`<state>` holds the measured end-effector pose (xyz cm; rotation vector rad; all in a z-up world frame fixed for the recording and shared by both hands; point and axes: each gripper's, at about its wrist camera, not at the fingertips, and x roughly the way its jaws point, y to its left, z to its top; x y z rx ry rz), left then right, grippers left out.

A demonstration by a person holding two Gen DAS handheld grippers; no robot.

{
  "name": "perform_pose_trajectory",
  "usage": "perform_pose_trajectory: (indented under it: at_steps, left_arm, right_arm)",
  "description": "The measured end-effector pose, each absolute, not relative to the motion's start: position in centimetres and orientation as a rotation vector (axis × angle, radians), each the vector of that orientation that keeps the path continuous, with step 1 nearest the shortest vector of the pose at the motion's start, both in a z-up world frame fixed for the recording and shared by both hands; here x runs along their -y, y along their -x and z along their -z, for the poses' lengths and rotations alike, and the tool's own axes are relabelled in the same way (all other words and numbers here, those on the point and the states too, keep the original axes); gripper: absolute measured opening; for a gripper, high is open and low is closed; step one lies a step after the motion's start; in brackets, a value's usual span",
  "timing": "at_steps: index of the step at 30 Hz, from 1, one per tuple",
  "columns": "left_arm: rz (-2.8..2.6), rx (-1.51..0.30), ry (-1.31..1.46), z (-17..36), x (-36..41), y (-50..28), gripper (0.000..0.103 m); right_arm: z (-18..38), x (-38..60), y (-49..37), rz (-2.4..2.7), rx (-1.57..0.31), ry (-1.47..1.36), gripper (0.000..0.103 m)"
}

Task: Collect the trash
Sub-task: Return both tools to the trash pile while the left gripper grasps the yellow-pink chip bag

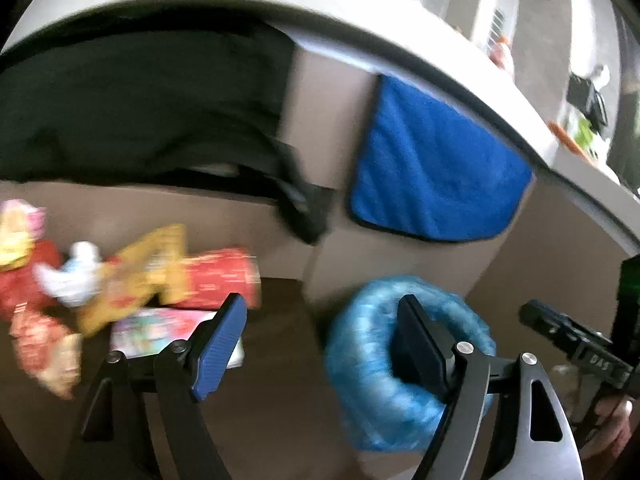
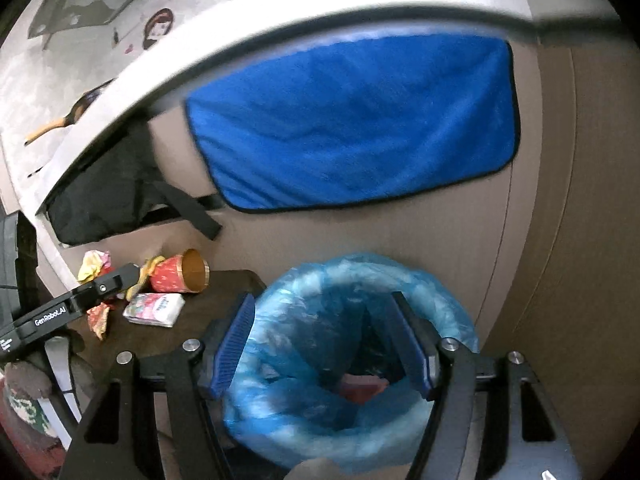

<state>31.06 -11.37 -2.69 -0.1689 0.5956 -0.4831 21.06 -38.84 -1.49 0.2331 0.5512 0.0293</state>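
Hovering right gripper (image 2: 324, 344) spread and empty over the lined bin (image 2: 448, 300) for dropping, swinging left gripper (image 1: 320, 344), likewise spread, toward the wrappers (image 2: 168, 280) for collecting.

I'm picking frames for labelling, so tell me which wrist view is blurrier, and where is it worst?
Left wrist view: heavy motion smear, worst on the wrappers and the bin liner; its own fingers stay sharp. Right wrist view: milder blur, the red paper cup and tissue pack readable. Both bend the counter edge and are dim below it.
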Motion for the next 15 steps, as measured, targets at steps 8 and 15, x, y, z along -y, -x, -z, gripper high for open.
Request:
perform_pose_trajectory:
  at_steps: [8, 15]
  left_arm:
    - [0.33, -0.635, 0.122, 2.2, -0.2, -30.0, 0.096]
    - [0.16, -0.654, 0.275, 2.0, -11.6, -32.2, 0.096]
  right_arm:
    - [-1.4, 30.1, -20.4, -0.045, -0.558, -0.144, 0.066]
    - [-3.1, 22.6, -23.3, -0.124, -0.577, -0.086, 0.065]
